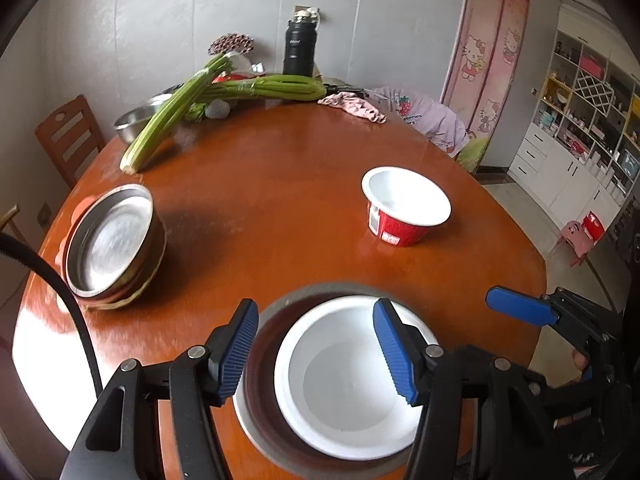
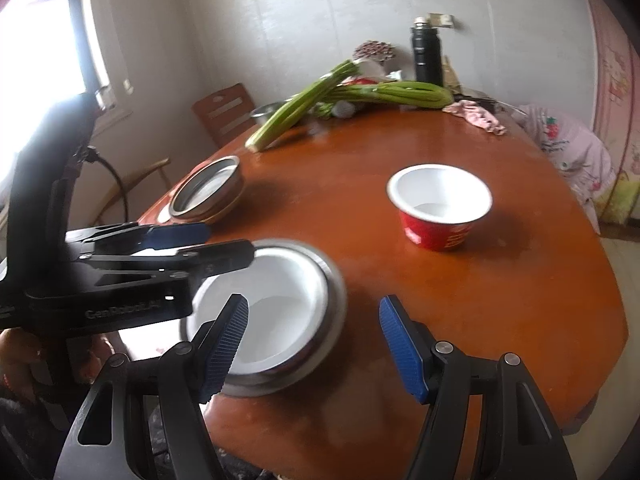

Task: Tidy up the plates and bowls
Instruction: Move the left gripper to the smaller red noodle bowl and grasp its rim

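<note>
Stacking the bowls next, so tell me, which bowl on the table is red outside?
The red bowl, standing alone on the right of the table. The others are steel, or plain white inside steel.

White bowl [image 1: 344, 384] and its steel plate [image 1: 256, 420] motion-blurred; left hand-held gripper [image 2: 224, 246] hides bowl's near-left rim.

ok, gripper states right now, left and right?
Left gripper: open, above the white bowl in the steel dish, not gripping it.
Right gripper: open, empty, beside the same bowl.
</note>
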A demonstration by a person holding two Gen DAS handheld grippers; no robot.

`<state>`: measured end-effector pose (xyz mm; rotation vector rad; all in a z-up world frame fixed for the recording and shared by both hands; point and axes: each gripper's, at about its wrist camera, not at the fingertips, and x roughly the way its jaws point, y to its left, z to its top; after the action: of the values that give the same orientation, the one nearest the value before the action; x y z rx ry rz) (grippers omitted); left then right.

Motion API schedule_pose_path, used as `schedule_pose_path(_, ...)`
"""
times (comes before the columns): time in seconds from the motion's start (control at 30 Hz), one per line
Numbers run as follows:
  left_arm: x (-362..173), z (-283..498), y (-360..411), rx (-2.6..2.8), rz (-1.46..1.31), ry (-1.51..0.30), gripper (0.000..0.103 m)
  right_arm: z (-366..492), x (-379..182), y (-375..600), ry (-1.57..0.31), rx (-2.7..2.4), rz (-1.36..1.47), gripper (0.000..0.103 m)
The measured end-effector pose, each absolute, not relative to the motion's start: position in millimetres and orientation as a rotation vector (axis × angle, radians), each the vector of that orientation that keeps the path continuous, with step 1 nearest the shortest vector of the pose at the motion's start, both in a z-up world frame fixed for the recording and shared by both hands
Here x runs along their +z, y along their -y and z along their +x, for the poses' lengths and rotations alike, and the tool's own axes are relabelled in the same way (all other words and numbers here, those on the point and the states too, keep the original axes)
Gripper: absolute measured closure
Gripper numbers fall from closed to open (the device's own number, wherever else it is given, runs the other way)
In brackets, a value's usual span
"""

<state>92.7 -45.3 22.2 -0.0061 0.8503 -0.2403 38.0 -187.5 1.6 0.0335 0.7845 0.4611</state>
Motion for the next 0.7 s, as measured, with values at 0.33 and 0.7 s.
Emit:
schedule_pose_path(0.33,28,137,65,-0.300,0.033,-0.851,0.043,77,1,222,-0.789,0.364,0.105,0.032)
schedule_pose_path(0.7,31,205,96,-0.399,0.075,-0.932,0.043,142,-1,248,-0.820,0.253,0.162,0.032)
